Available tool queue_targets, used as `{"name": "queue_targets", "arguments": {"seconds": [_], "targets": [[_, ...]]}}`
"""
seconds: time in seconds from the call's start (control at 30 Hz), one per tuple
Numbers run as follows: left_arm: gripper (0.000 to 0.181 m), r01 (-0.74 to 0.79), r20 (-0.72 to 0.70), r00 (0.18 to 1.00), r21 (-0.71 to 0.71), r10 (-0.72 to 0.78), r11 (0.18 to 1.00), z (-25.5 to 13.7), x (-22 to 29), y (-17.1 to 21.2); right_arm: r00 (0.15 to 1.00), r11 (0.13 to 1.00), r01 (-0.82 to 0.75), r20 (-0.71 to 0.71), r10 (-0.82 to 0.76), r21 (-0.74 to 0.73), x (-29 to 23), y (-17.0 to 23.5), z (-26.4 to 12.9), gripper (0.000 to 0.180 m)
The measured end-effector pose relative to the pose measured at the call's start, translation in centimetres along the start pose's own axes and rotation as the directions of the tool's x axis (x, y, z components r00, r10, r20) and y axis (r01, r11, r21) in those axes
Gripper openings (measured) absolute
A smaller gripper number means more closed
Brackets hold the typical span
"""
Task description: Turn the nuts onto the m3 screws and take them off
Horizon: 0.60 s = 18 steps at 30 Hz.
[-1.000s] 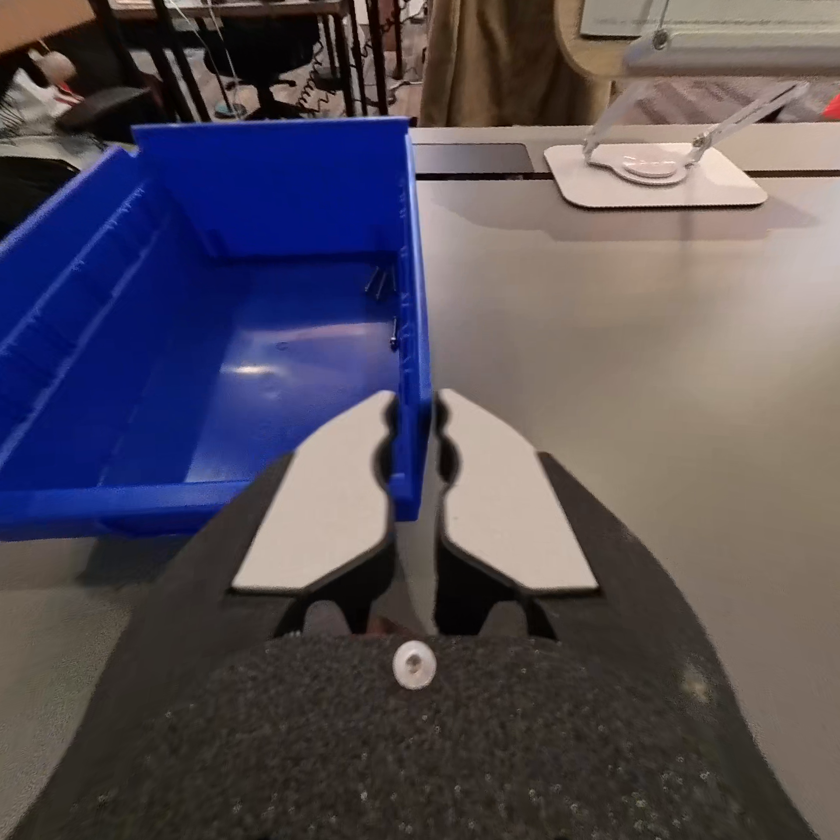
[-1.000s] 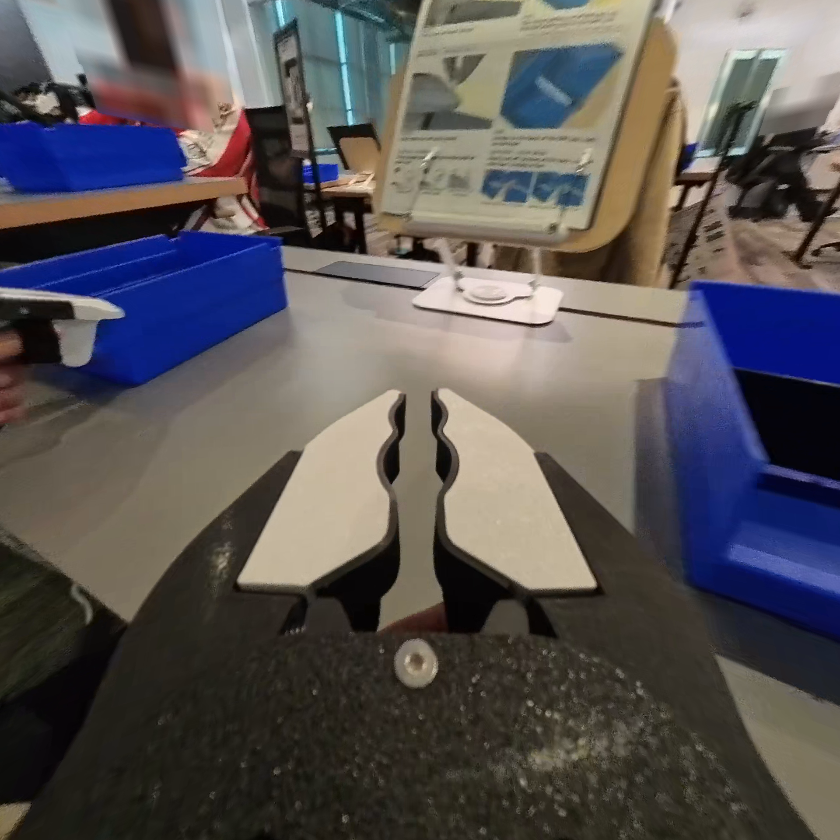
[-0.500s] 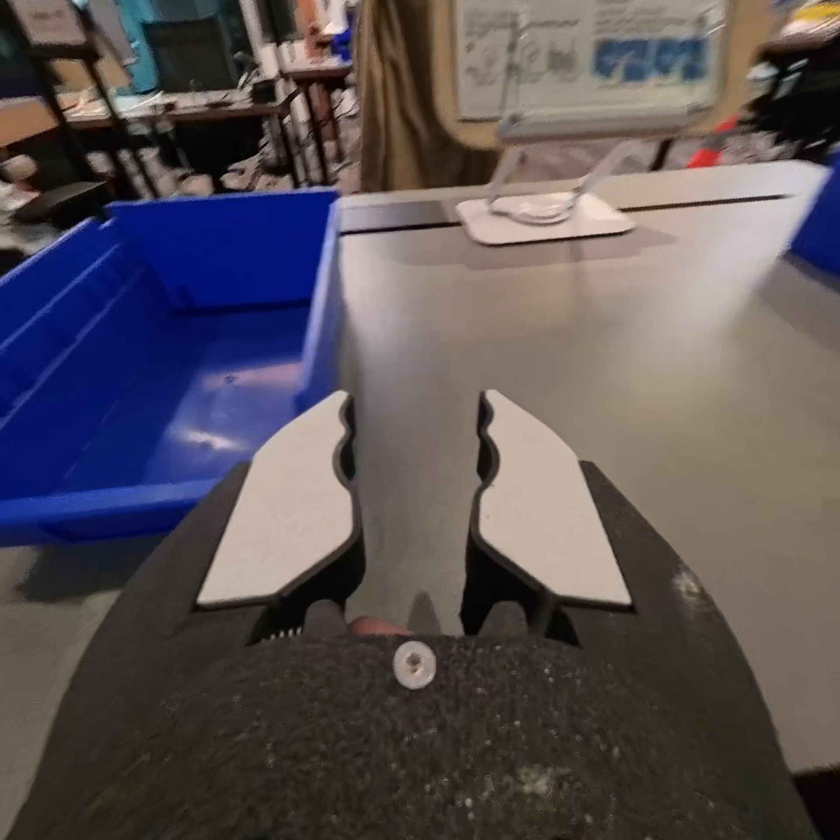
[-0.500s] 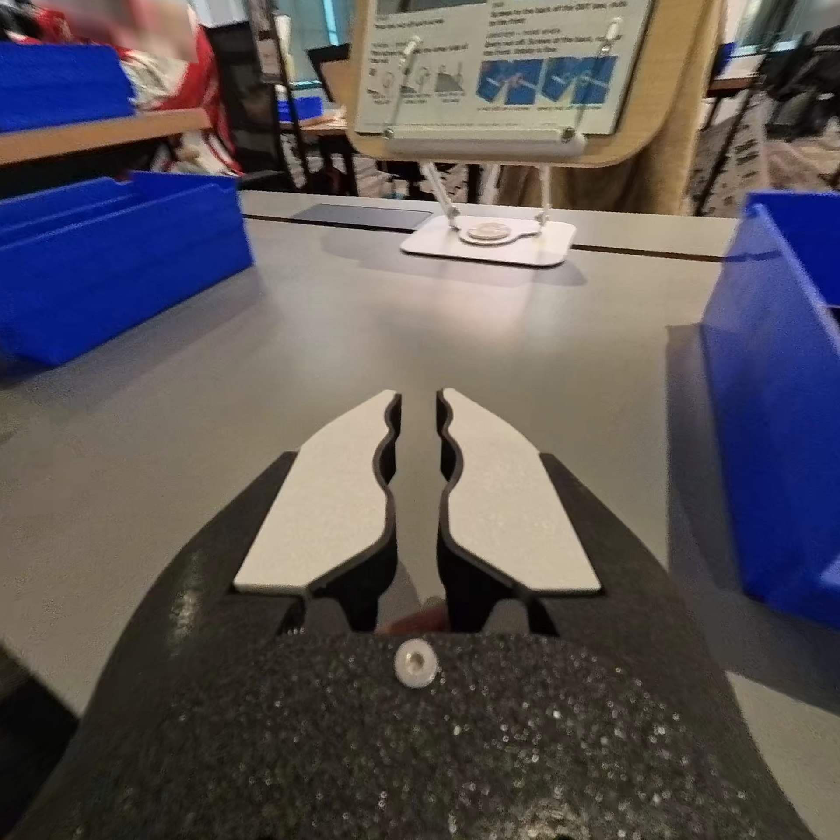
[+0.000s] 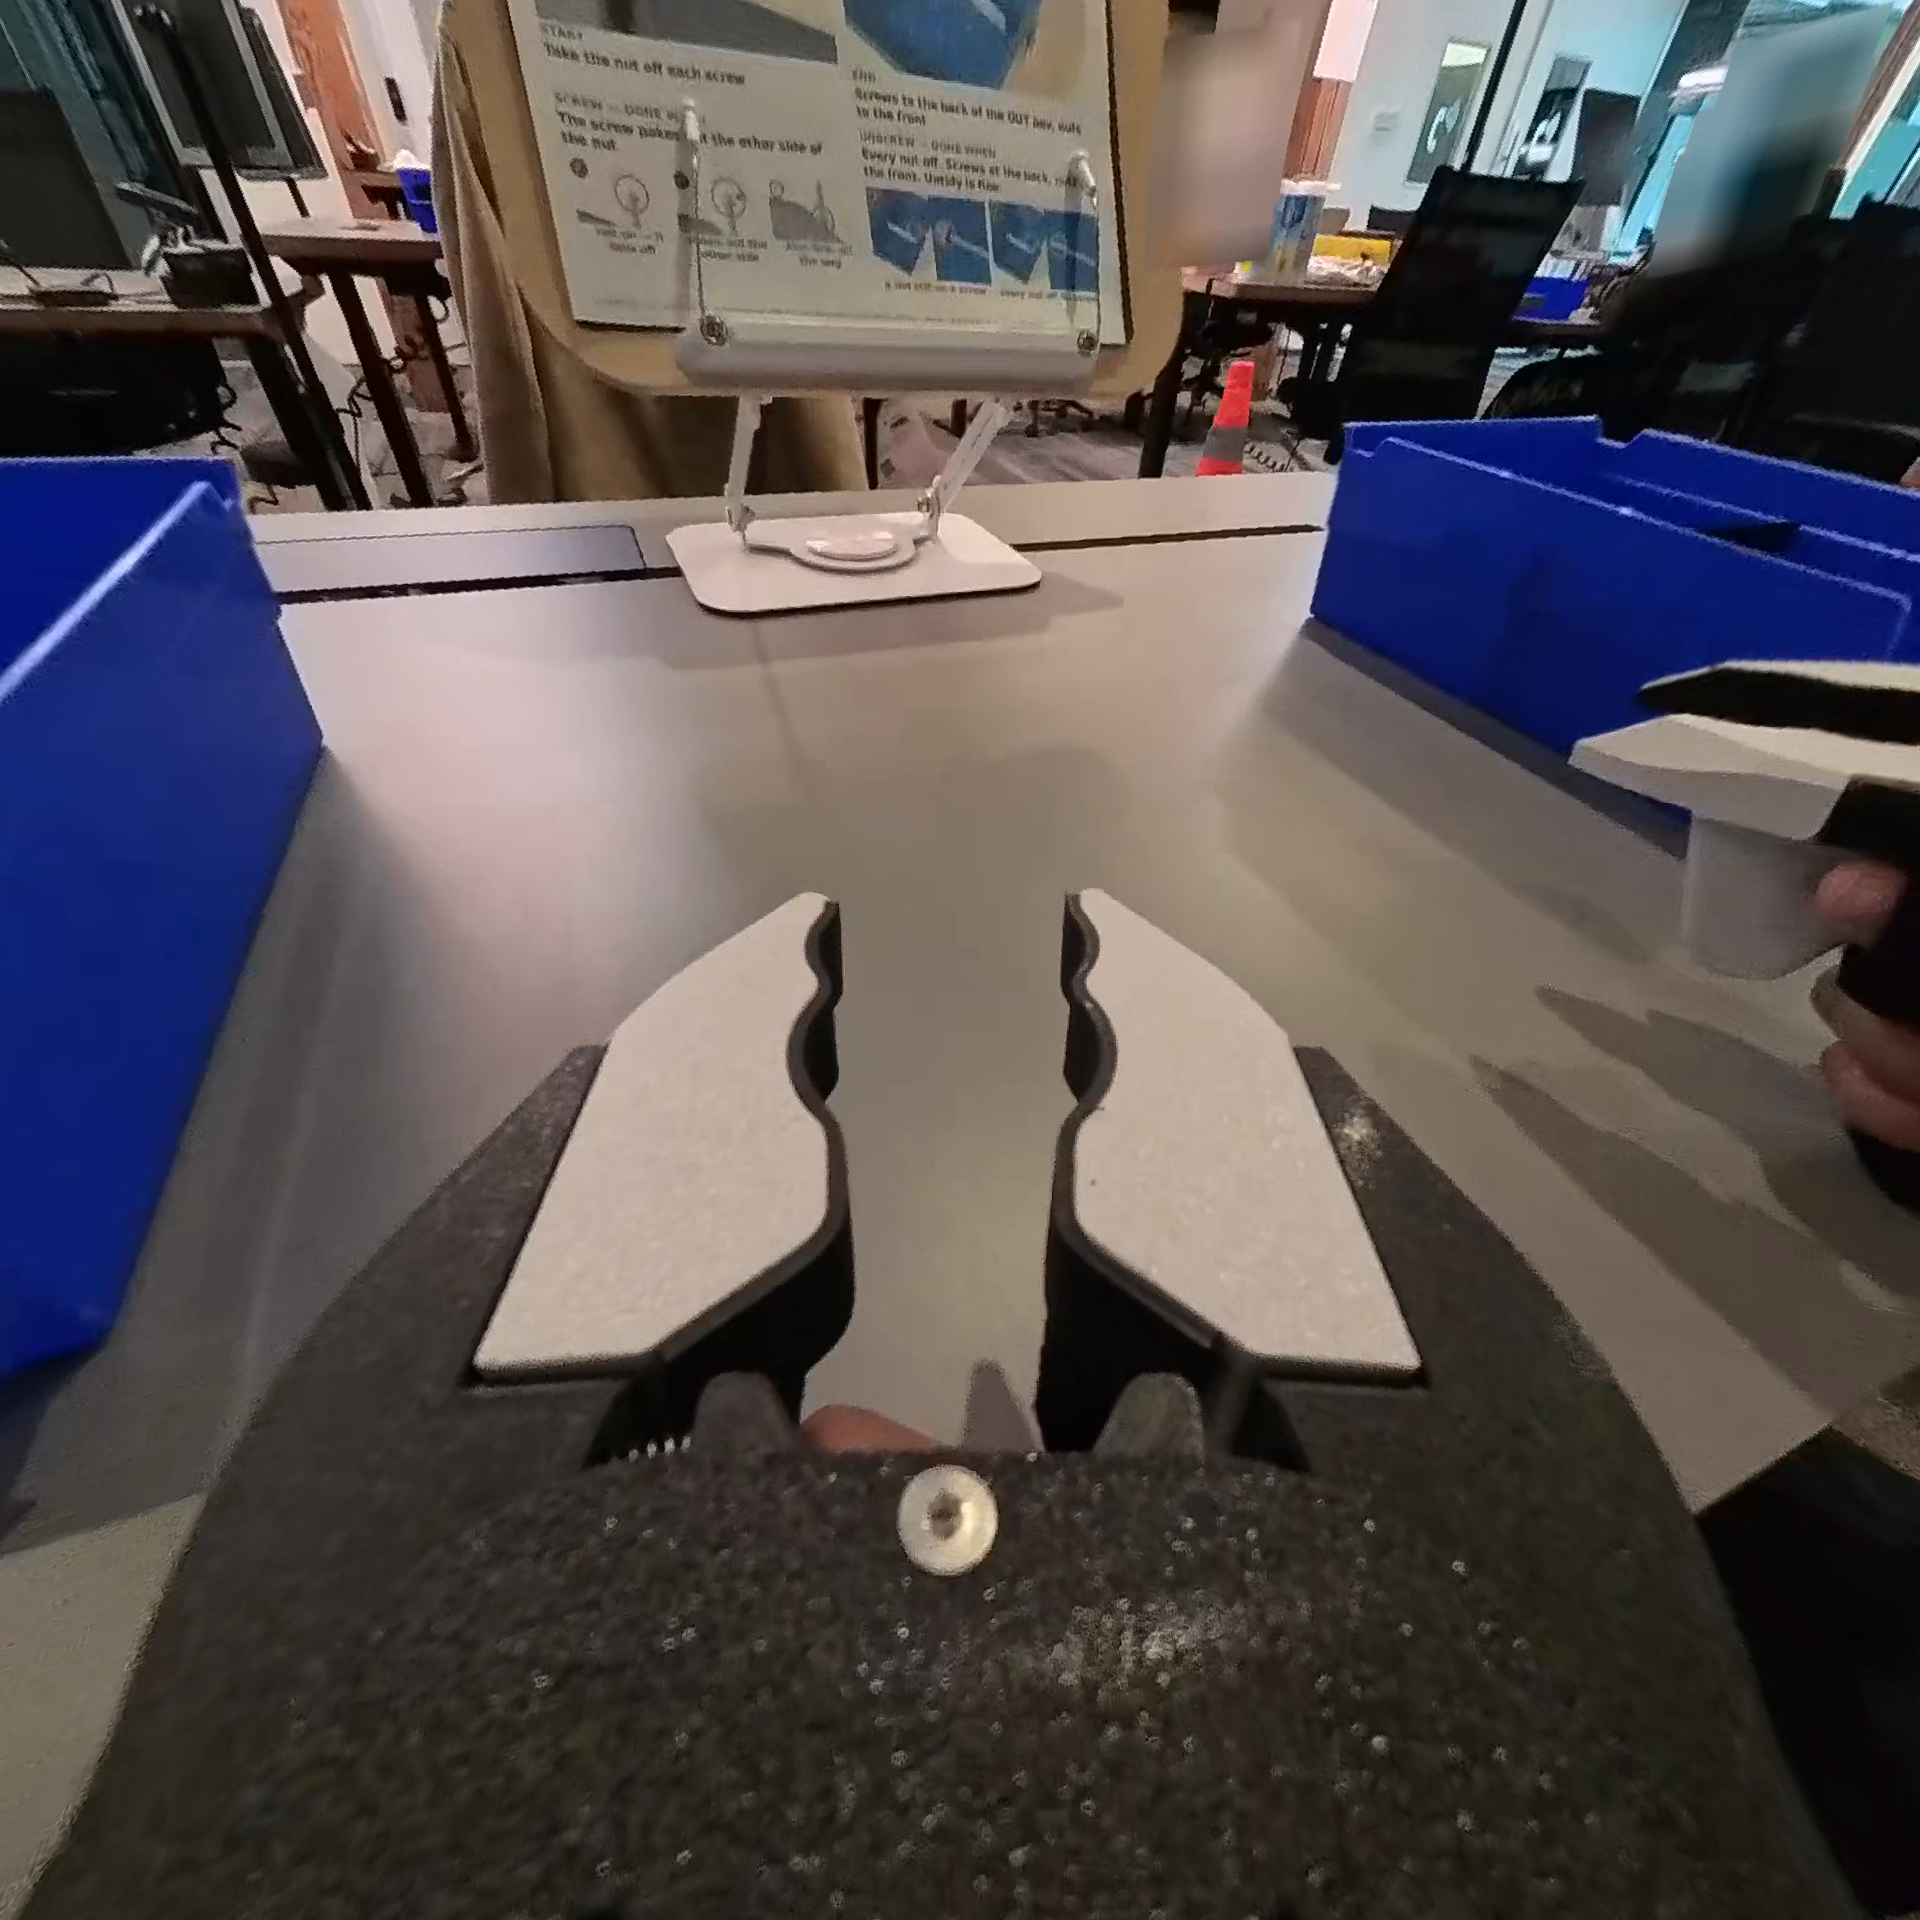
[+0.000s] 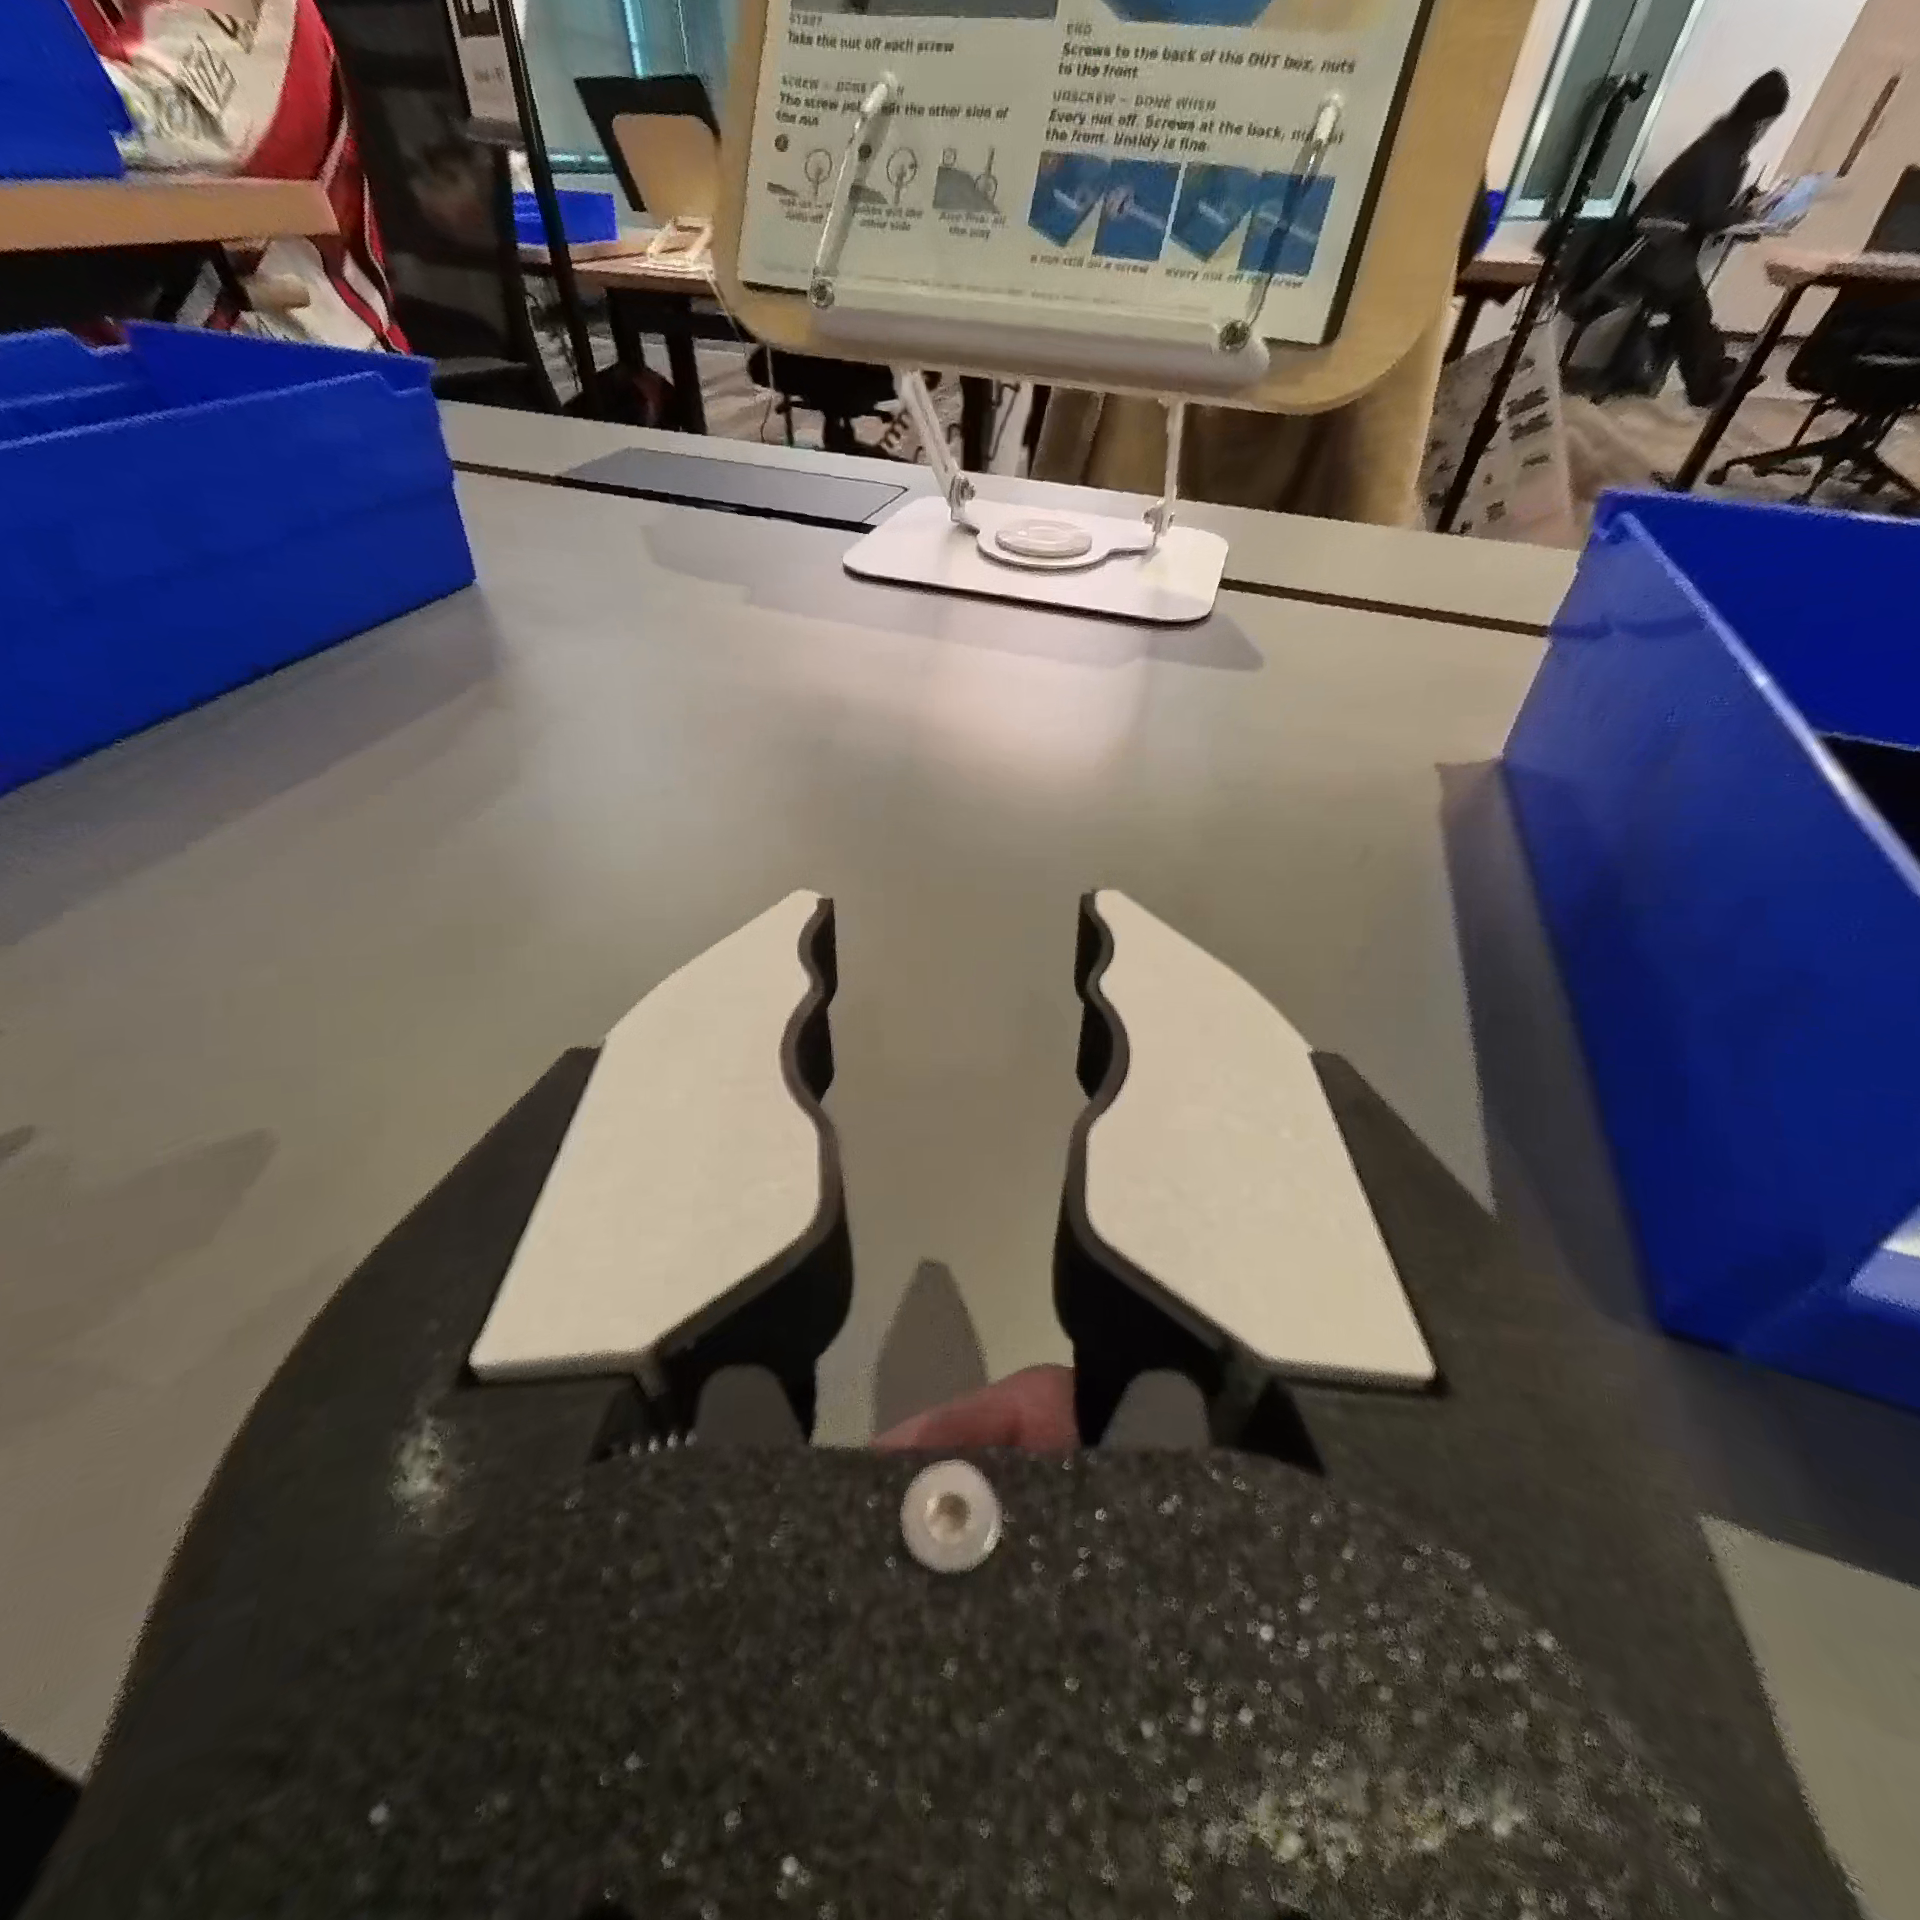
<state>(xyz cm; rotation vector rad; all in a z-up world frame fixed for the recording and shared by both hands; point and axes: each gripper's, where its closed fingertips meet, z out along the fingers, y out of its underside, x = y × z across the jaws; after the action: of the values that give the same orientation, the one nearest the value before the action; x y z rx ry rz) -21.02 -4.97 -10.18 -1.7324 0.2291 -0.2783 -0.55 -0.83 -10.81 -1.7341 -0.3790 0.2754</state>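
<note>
The worktop is plain matt grey. At nine o'clock in the left wrist view stands a solid bright blue bin; a second blue bin sits near two o'clock. At twelve o'clock a white stand carries a pale instruction sheet patterned with blue picture panels. The left tool has light grey finger plates edged in black on a speckled black body; the right tool is coloured the same. An orange cone shows behind.

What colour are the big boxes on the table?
The open plastic storage bins on the grey table are bright blue, clearest in the left wrist view.
</note>
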Motion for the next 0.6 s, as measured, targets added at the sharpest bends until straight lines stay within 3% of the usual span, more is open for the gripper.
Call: {"name": "queue_targets", "arguments": {"seconds": [0.37,0.47,0.6], "targets": [[0.042,-0.032,-0.062,0.998,-0.084,0.027,0.996,0.3,1.2,0.7,0.999,0.999,-0.038,0.027,0.039,-0.022,0.1,0.3,0.3,0.044],[0.04,-0.065,-0.103,0.993,-0.078,0.057,0.995,-1.8,-0.1,-2.9,0.999,0.999,-0.015,0.043,0.016,-0.043,-0.4,0.5,0.5,0.043],[0.041,-0.076,-0.06,0.996,-0.071,0.072,0.995,-4.7,-9.4,-10.3,0.999,0.997,-0.01,0.051,0.015,-0.082,-0.5,1.0,0.9,0.039]]}}
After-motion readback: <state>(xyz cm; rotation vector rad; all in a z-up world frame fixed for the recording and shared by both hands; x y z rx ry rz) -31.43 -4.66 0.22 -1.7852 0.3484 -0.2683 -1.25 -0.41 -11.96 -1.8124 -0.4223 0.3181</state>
